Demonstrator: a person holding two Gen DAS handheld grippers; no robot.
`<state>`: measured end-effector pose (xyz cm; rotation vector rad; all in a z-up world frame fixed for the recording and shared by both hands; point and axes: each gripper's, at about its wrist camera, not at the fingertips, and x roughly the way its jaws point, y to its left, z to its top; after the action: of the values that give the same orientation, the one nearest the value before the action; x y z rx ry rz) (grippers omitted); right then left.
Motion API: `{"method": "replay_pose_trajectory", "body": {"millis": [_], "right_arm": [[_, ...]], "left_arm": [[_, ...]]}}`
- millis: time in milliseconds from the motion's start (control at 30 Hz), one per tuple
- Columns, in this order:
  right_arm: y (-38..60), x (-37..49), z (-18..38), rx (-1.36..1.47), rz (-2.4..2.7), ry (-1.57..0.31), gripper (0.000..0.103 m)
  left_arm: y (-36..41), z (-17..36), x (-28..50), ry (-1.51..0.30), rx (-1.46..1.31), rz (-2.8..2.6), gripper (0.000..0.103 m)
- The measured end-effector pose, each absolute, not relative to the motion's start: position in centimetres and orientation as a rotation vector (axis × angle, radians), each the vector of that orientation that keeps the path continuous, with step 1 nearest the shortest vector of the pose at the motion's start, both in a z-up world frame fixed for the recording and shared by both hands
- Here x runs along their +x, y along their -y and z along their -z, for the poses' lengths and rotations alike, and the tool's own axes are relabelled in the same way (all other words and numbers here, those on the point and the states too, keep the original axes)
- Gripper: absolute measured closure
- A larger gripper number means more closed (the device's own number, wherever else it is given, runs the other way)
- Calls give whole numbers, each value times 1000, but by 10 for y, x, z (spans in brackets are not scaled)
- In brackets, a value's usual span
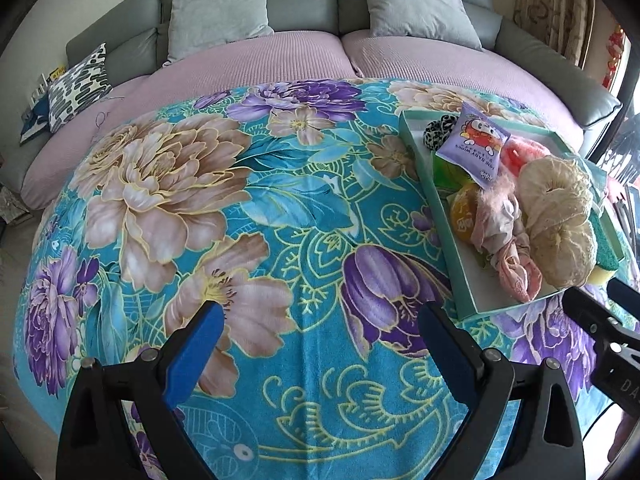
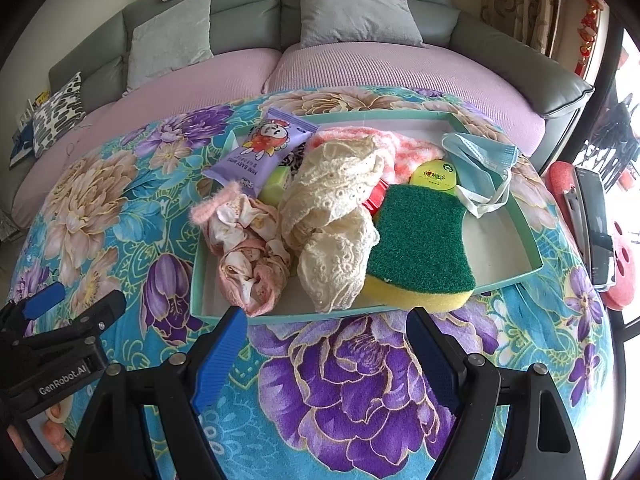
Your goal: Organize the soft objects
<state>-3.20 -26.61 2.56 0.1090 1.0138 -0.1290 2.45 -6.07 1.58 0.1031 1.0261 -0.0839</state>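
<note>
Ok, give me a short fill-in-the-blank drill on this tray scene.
1. The soft things are piled in a teal ____ on the floral blanket.
2. The sponge has a ____ scouring top over yellow foam.
3. Both the right gripper and the left gripper are ____.

Missing words: tray; green; open

Green-and-yellow sponge — teal floral blanket

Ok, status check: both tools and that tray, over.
Left tool open, empty, over bare blanket. Right tool open, empty, just short of tray. Soft items piled inside; sponge nearest. Nothing blocking.
</note>
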Motion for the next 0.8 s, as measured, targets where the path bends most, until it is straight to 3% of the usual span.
{"method": "replay_pose_trajectory", "body": {"millis": [800], "right_arm": [[263, -32, -24, 112, 115, -1021, 18]], "left_arm": [[62, -18, 21, -1015, 155, 40, 5]]}}
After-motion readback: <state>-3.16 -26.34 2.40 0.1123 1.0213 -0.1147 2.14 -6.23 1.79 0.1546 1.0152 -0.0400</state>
